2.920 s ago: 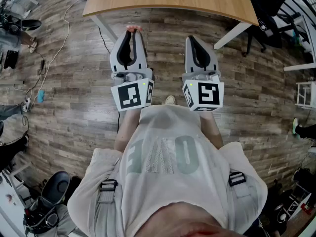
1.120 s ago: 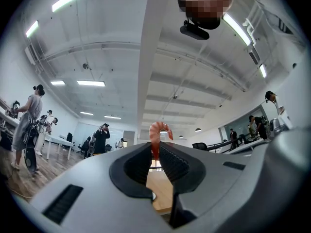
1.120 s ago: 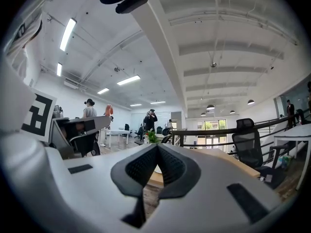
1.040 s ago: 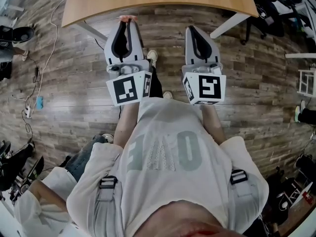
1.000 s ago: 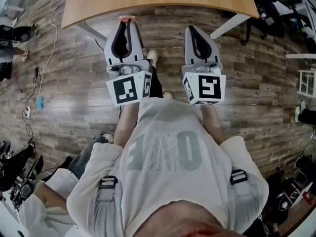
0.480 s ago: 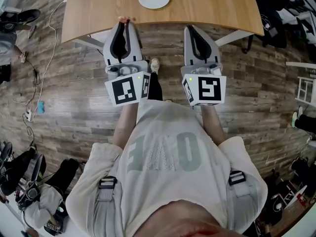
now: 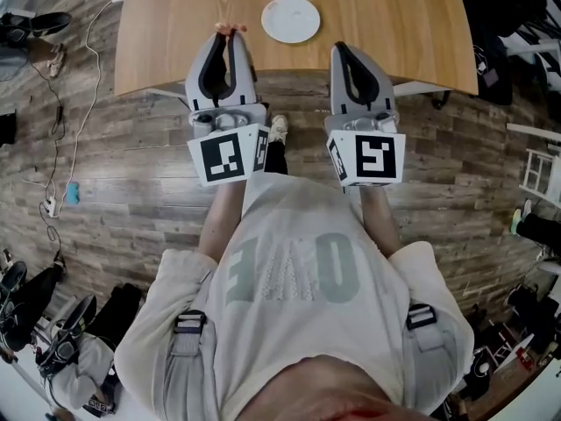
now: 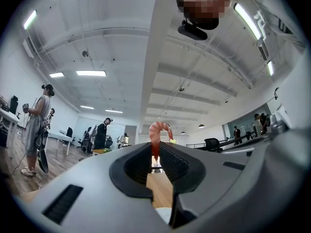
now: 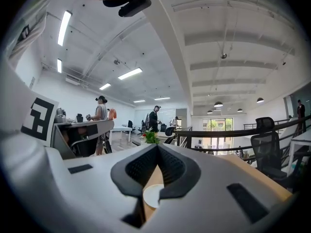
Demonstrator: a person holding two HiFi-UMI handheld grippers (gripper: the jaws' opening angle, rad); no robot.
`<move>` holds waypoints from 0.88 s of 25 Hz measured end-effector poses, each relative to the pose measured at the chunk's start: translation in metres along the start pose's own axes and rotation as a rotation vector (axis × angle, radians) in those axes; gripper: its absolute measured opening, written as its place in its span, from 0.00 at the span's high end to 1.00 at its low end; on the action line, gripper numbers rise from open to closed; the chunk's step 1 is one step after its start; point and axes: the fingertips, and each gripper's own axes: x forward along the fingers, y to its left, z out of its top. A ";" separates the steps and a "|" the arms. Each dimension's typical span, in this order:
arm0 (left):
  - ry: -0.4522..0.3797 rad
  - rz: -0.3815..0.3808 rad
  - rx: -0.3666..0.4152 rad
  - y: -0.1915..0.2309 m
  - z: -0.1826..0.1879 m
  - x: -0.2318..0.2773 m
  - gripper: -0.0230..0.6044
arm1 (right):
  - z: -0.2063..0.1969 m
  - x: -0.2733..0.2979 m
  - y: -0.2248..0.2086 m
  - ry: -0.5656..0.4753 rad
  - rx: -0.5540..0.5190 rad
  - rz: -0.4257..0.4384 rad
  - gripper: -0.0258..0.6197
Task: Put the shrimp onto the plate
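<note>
Overhead, I held the left gripper (image 7: 226,37) clamped on the shrimp (image 8: 156,134), pinched low so its curl stood clear of the tips, over the table (image 7: 166,33) edge near the plate (image 7: 291,19). The right gripper (image 7: 342,51), jaws together on nothing, hung alongside, apparently spare.

The table (image 7: 175,24) lies nearer than before. Three seconds ago its near edge lay well ahead of both grippers, whose tips hung over the floor. Now the left gripper (image 7: 226,35) reaches past that edge, so the shrimp (image 7: 230,28) hangs over the wood, and the tips of the right gripper (image 7: 343,49) are over the tabletop too. The plate (image 7: 290,19), earlier cut off far ahead, now shows whole, just ahead of the tips and between the two grippers. The person crouching behind the left gripper a second ago is gone.
</note>
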 end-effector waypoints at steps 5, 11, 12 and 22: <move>-0.010 -0.005 -0.004 0.025 -0.008 0.037 0.88 | 0.002 0.044 -0.001 -0.003 -0.003 0.002 0.93; -0.025 -0.033 -0.001 0.052 -0.015 0.087 0.88 | 0.005 0.089 -0.010 -0.009 0.010 -0.039 0.93; -0.027 -0.037 -0.004 0.054 -0.015 0.092 0.88 | 0.004 0.093 -0.012 -0.006 0.014 -0.044 0.93; 0.029 -0.058 -0.032 0.033 -0.044 0.126 0.88 | 0.003 0.112 -0.041 0.001 0.048 -0.061 0.93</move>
